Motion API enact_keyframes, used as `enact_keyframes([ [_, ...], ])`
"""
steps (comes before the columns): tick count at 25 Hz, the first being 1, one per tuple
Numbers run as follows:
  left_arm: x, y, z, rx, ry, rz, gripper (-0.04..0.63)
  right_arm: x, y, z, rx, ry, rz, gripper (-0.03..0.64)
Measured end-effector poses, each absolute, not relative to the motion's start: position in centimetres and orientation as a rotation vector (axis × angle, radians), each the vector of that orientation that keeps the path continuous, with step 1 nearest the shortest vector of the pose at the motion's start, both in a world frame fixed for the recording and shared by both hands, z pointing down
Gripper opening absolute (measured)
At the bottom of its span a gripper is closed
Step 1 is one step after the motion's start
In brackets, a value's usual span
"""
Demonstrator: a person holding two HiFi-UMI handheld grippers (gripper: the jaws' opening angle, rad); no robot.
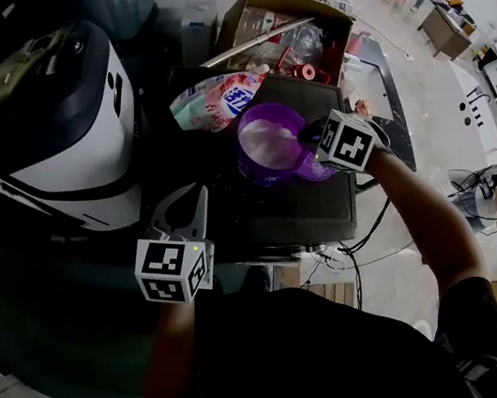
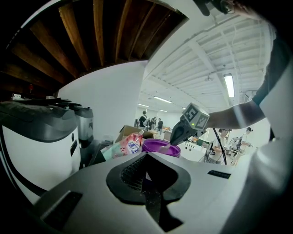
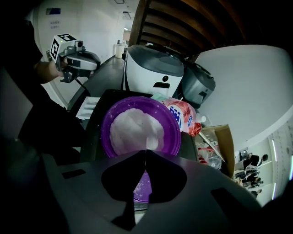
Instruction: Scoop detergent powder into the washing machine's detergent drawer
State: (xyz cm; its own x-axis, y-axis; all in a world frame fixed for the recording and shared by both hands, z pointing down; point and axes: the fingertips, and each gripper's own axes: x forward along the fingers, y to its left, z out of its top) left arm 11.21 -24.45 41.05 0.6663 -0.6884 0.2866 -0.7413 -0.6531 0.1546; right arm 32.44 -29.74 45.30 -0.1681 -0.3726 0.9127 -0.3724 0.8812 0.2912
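Observation:
A purple scoop (image 1: 267, 142) holds white powder (image 3: 137, 130) and hangs over a black box top (image 1: 288, 205). My right gripper (image 1: 312, 139) is shut on the scoop's handle (image 3: 141, 185), which shows between its jaws. A pink and white detergent bag (image 1: 212, 100) lies just behind the scoop. To the left stands the white and black machine (image 1: 56, 132); I cannot make out its drawer. My left gripper (image 1: 188, 204) hangs in front of the machine, shut and empty, its tips pointing toward the scoop (image 2: 160, 147).
An open cardboard box (image 1: 294, 23) full of bits stands behind the bag. Black cables (image 1: 361, 240) hang off the black box's right side. A second dark appliance (image 3: 199, 84) stands beside the machine. People sit at desks far to the right.

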Motion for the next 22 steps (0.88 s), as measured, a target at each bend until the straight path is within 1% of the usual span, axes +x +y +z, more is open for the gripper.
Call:
enact_keyframes([
  [22, 11.1, -24.3, 41.8, 2.616, -1.118, 0.282, 0.008, 31.1, -28.1, 46.1, 0.576, -1.878, 0.288, 0.02],
])
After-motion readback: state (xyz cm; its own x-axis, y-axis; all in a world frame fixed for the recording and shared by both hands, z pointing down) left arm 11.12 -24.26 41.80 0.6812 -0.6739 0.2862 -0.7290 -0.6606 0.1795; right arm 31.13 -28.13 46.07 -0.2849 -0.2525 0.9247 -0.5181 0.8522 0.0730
